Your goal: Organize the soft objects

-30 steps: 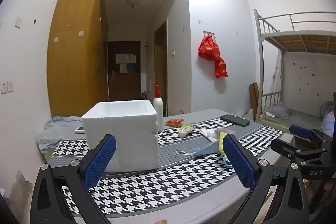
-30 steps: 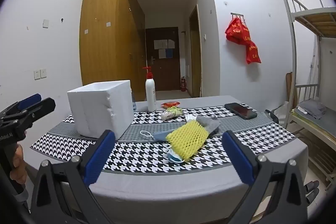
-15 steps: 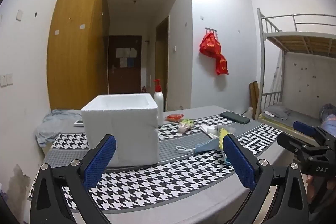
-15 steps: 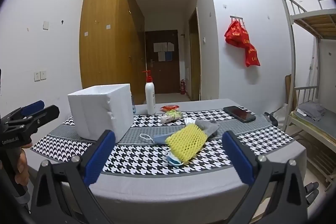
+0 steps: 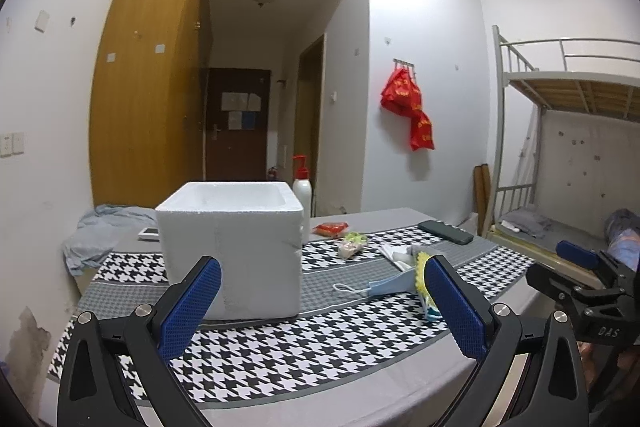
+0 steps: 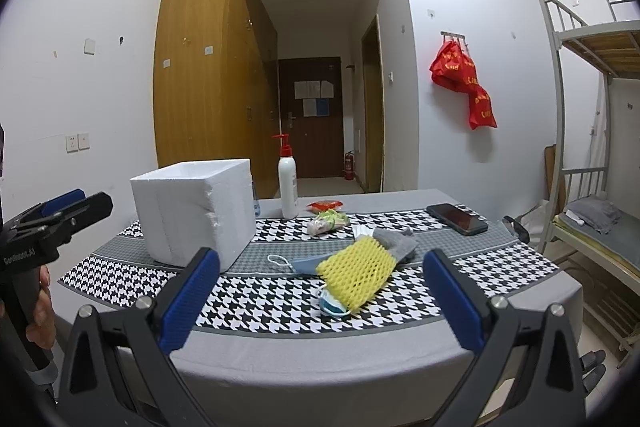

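Observation:
A white foam box [image 5: 236, 247] [image 6: 196, 211], open at the top, stands on the left of the houndstooth tablecloth [image 5: 280, 351] [image 6: 280, 311]. To its right lies a pile of soft things: a yellow foam net [image 6: 358, 273] [image 5: 421, 271], a blue face mask [image 5: 386, 285] [image 6: 304, 265] and a grey cloth [image 6: 396, 243]. My left gripper [image 5: 320, 303] is open and empty, held above the table's front edge facing the box. Facing the pile, my right gripper [image 6: 320, 295] is open and empty too, short of the table.
A white pump bottle [image 6: 288, 187] stands behind the box, with a red packet [image 6: 325, 205] and a small snack bag [image 6: 326, 221] nearby. A black phone [image 6: 456, 219] lies at the right. A blue-grey cloth [image 5: 104, 231] sits at the far left. A bunk bed [image 5: 568, 163] stands right of the table.
Both grippers have risen a little and drifted slightly, so the table sits lower in both views. Nothing on the table has moved, and both jaws stay open.

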The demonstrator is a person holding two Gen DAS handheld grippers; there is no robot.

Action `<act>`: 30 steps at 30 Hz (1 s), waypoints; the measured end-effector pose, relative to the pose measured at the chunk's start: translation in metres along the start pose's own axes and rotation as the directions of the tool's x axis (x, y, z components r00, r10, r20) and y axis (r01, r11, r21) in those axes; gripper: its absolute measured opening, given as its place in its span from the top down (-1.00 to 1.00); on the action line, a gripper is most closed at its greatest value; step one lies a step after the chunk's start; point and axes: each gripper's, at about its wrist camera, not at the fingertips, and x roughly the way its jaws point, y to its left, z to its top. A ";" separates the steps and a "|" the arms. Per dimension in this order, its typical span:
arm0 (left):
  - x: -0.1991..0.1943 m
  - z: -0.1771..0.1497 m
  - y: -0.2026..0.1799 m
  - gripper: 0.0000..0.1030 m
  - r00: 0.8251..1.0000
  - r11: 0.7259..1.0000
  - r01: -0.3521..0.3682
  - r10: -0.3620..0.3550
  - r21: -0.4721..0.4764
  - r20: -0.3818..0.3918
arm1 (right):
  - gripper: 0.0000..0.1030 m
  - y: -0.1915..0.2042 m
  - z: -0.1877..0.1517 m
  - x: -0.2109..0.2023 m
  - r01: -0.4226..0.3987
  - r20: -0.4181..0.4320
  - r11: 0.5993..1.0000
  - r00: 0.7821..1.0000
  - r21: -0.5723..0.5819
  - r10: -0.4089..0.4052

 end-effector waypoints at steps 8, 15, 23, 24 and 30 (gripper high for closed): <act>-0.005 0.000 -0.005 -0.98 1.000 1.000 0.009 -0.009 0.030 0.017 | -0.99 0.000 0.000 0.002 0.001 -0.001 1.000 1.000 -0.001 -0.001; -0.007 0.001 -0.006 -0.98 0.999 0.999 -0.019 0.018 0.030 0.031 | -0.99 0.000 0.000 0.000 0.002 0.002 1.000 1.000 0.000 -0.002; -0.005 0.003 -0.006 -0.98 1.000 1.000 -0.010 0.009 0.022 0.019 | -0.99 0.000 0.000 0.000 0.005 -0.001 1.000 1.000 -0.001 -0.005; -0.005 0.003 -0.006 -0.98 1.000 1.000 -0.008 0.007 0.025 0.017 | -0.99 0.000 0.001 0.000 0.007 -0.001 1.000 1.000 0.002 -0.007; -0.004 0.003 -0.008 -0.98 1.000 0.999 -0.002 0.002 0.035 0.012 | -0.99 -0.001 0.000 0.001 0.007 -0.005 1.000 1.000 0.002 -0.007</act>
